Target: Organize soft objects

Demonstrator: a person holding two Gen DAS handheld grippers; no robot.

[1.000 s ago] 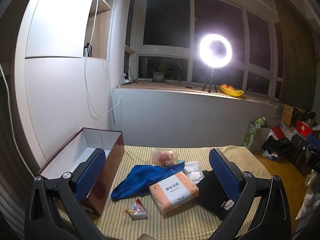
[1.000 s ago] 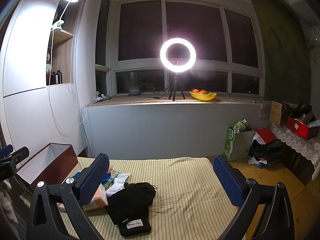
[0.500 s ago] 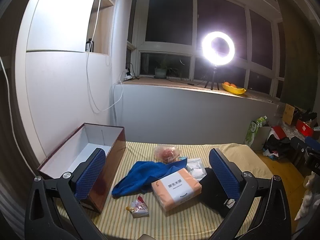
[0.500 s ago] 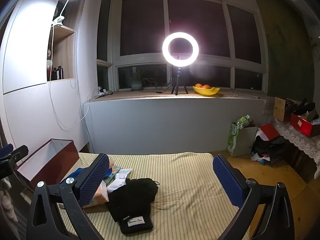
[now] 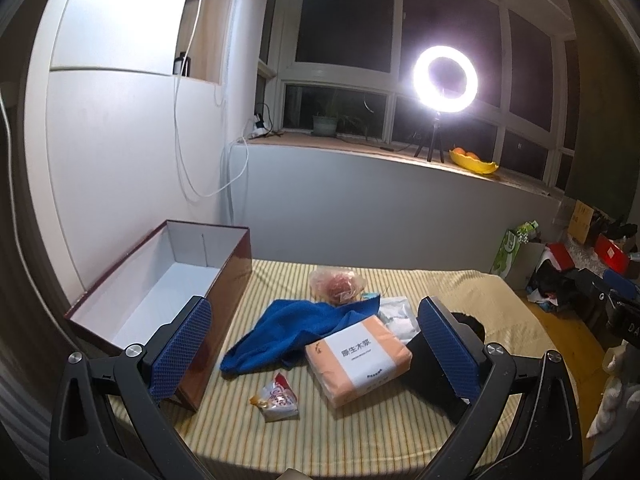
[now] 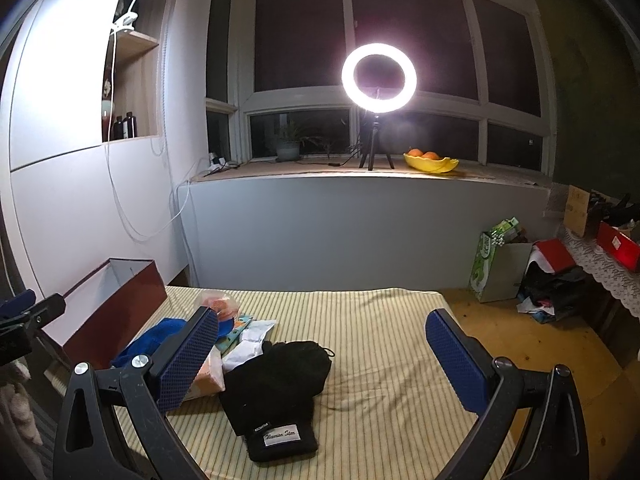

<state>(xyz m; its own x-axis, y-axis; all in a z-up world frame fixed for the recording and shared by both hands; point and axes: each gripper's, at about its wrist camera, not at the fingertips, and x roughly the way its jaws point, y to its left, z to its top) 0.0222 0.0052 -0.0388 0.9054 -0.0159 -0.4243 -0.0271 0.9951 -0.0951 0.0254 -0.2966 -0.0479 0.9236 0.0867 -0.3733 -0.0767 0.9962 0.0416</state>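
Note:
On the striped bed lie a blue towel (image 5: pixel 296 328), an orange tissue pack (image 5: pixel 358 360), a small snack packet (image 5: pixel 276 398), a pink item in clear plastic (image 5: pixel 338 284), a white packet (image 5: pixel 396 314) and a black knit hat (image 6: pixel 280 376). An open dark red box (image 5: pixel 160 292) with a white inside stands at the bed's left edge. My left gripper (image 5: pixel 316 352) is open and empty, above the towel and tissue pack. My right gripper (image 6: pixel 324 356) is open and empty, above the hat.
A grey low wall (image 6: pixel 360 232) with a windowsill runs behind the bed, bearing a ring light (image 6: pixel 378 78), a plant and a yellow fruit bowl (image 6: pixel 430 162). Bags and clutter (image 6: pixel 520 276) stand on the wooden floor at the right. A white wall (image 5: pixel 120 160) is at the left.
Both cameras have tilted slightly downward and nearer the bed; the objects sit a little higher in view. Both grippers stay open and nothing on the bed has moved.

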